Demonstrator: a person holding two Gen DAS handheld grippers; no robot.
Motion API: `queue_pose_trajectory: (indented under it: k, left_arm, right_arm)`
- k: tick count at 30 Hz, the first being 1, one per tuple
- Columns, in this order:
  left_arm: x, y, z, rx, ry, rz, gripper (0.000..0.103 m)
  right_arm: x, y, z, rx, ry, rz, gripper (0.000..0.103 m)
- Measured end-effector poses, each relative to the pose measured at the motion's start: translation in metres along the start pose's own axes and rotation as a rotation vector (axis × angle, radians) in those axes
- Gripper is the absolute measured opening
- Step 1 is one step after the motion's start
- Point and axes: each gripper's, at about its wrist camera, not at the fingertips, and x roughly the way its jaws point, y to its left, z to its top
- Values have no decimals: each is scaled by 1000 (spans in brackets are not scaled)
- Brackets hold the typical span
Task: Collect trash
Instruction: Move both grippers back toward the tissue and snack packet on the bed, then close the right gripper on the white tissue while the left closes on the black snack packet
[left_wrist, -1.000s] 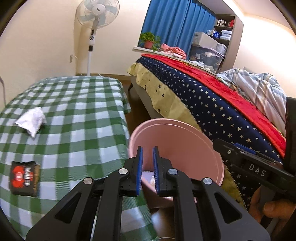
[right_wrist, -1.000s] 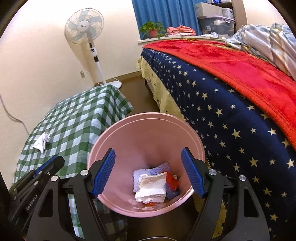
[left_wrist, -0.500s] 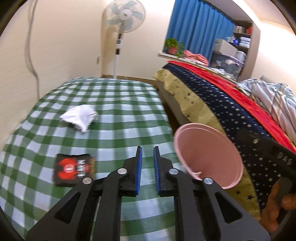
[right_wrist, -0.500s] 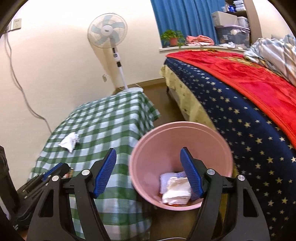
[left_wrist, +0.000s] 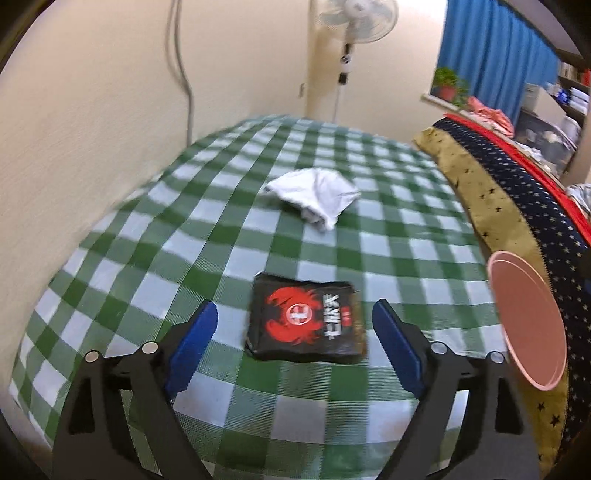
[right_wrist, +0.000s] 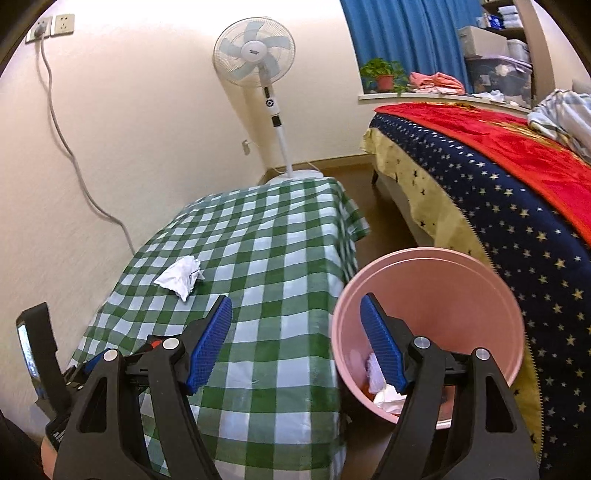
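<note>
A black snack packet with a red emblem lies flat on the green checked tablecloth. My left gripper hovers over it, jaws opening wide, the packet between the fingertips and the pads clear of it. Farther back lies a crumpled white tissue, also seen as the tissue in the right wrist view. The pink bin stands between table and bed with paper trash inside. My right gripper is open and holds nothing, straddling the table's edge and the bin's rim.
A bed with a starry blue cover and red blanket runs along the right. A standing fan is behind the table's far end. A grey cable hangs down the left wall. The bin's rim is right of the packet.
The left gripper swung left from over the bin to over the table, and its jaws went from shut to wide open around the packet. The right gripper drifted left; the bin now sits at its right.
</note>
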Motion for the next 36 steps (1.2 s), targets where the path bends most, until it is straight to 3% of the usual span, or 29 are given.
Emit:
queue_pose_trajectory:
  k: [6,13,16,18,21,28,36]
  left_arm:
    - [18,-7,-2,25,69,-16,93]
    - [41,-11,-7,54,161,54,93]
    - [41,-9,-5,63,157,61,90]
    - [39,-5,-4,59,145,67,79]
    - [37,2,-1,43,133,56,71]
    - [35,30,5,-36,89,90,66]
    - [34,44,12,-79,50,135,63]
  right_arm:
    - [18,5,0,-3,23,12,73]
    - [38,12,0,1,41,29,73]
    - [47,18,0,-5,49,41,73]
    - [54,24,0,-12,56,52,73]
    - [64,32,-1,-21,66,70,73]
    - [92,62,5,-70,81,137,70]
    - [138,93,4,-98,126,192,60]
